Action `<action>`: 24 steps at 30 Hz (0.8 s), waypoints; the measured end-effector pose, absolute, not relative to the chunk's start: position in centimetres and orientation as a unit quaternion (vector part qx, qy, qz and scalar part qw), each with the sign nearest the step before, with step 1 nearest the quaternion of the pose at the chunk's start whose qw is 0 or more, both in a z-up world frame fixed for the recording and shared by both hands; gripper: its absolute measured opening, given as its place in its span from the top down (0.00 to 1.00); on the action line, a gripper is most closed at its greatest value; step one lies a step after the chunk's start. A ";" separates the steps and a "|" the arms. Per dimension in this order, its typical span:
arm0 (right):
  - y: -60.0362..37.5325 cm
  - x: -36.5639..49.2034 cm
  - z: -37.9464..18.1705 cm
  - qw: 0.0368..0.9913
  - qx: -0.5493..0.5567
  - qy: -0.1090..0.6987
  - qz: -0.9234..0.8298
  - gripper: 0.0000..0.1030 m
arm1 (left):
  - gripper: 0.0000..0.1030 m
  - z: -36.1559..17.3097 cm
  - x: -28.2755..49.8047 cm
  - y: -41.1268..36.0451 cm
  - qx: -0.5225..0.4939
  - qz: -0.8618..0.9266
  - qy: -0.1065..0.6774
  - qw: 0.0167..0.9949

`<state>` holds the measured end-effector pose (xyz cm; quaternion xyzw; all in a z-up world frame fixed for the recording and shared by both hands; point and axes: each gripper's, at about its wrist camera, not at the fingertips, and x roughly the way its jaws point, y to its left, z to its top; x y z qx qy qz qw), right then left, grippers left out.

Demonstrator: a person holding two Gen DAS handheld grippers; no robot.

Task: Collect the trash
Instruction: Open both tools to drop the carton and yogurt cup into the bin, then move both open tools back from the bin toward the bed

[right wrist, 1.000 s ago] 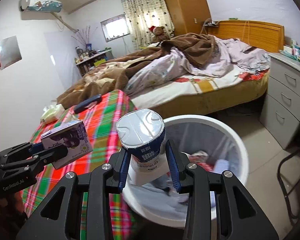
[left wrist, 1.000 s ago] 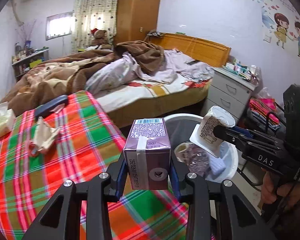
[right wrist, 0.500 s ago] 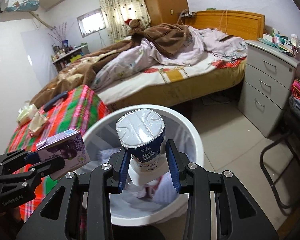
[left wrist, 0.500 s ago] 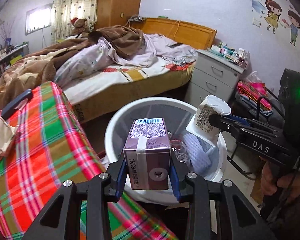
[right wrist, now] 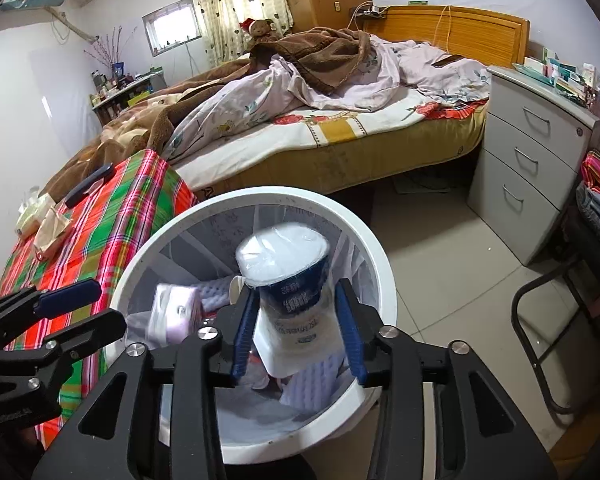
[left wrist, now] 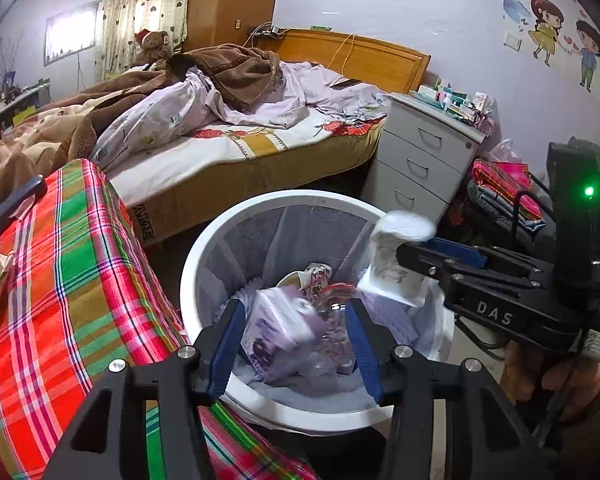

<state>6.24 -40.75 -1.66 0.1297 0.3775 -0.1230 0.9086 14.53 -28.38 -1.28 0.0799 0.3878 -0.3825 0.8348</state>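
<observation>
A white trash bin (left wrist: 204, 256) with a liner stands beside the plaid table, holding several pieces of trash. My left gripper (left wrist: 294, 344) is open above it, and the purple milk carton (left wrist: 280, 326) is blurred, falling between its jaws into the bin; it also shows in the right wrist view (right wrist: 176, 312). My right gripper (right wrist: 296, 332) is over the bin (right wrist: 380, 264) with its jaws spread; the white and blue yogurt cup (right wrist: 292, 284) is blurred between them, no pad clearly touching it. The cup also shows in the left wrist view (left wrist: 396, 256).
The plaid table (left wrist: 60, 280) lies left of the bin, with crumpled paper (right wrist: 52, 228), a tissue pack (right wrist: 30, 212) and a dark handle (right wrist: 88, 184) on it. A bed (right wrist: 320, 120) is behind, a grey drawer unit (right wrist: 532, 156) to the right, a chair frame (right wrist: 540, 320) nearby.
Both grippers moved over the bin and opened. The purple carton left the left gripper and is dropping. The yogurt cup is slipping from the right jaws.
</observation>
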 end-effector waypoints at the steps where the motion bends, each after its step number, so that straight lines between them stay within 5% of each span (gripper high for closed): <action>1: -40.7 6.1 -1.6 0.909 0.131 0.377 -0.123 0.43 | 0.49 -1.2 14.5 -28.4 0.080 -0.379 0.387 0.837; 24: -37.9 5.9 0.4 0.925 0.128 0.342 -0.105 0.41 | 0.49 1.9 13.2 -22.2 0.053 -0.335 0.355 0.871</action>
